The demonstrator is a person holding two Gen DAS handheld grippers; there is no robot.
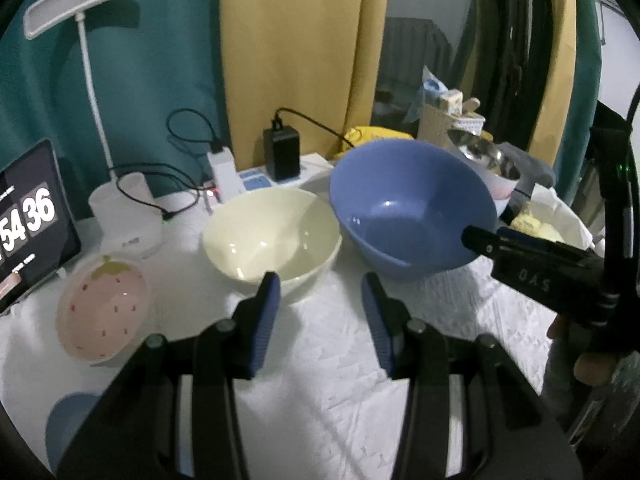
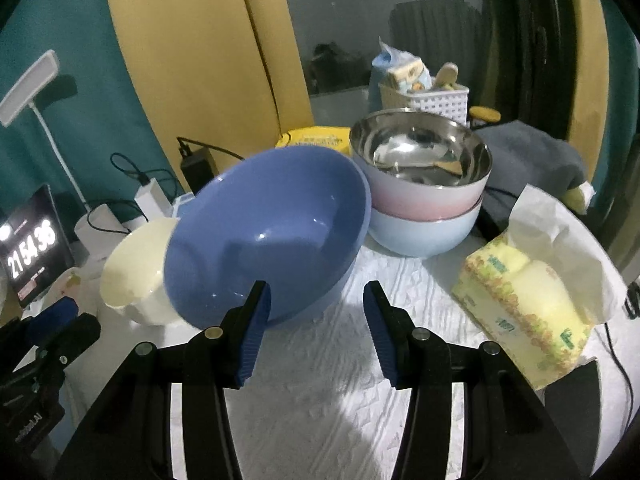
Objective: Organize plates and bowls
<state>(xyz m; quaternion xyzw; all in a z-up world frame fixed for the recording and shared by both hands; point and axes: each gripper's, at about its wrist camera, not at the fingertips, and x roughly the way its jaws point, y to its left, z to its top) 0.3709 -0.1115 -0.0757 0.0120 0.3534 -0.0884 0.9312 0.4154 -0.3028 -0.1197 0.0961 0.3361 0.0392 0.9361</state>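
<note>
A blue bowl (image 1: pixel 412 208) (image 2: pixel 264 232) sits tipped, its mouth turned toward the cameras, right beside a cream bowl (image 1: pixel 272 236) (image 2: pixel 132 272). My right gripper (image 2: pixel 316 290) is open; its left finger overlaps the blue bowl's near rim and nothing lies between the pads. In the left wrist view that finger (image 1: pixel 480 240) reaches the bowl's right rim; whether it touches I cannot tell. My left gripper (image 1: pixel 320 284) is open and empty just in front of the cream bowl. A pink strawberry bowl (image 1: pixel 102 312) lies to the left.
Two stacked steel-lined bowls (image 2: pixel 424 184), pink on pale blue, stand behind the blue bowl. A tissue pack (image 2: pixel 528 300) lies at right. A tablet clock (image 1: pixel 28 220), lamp base (image 1: pixel 124 208), chargers (image 1: pixel 282 152) and cables line the back. A blue dish (image 1: pixel 68 416) peeks out at lower left.
</note>
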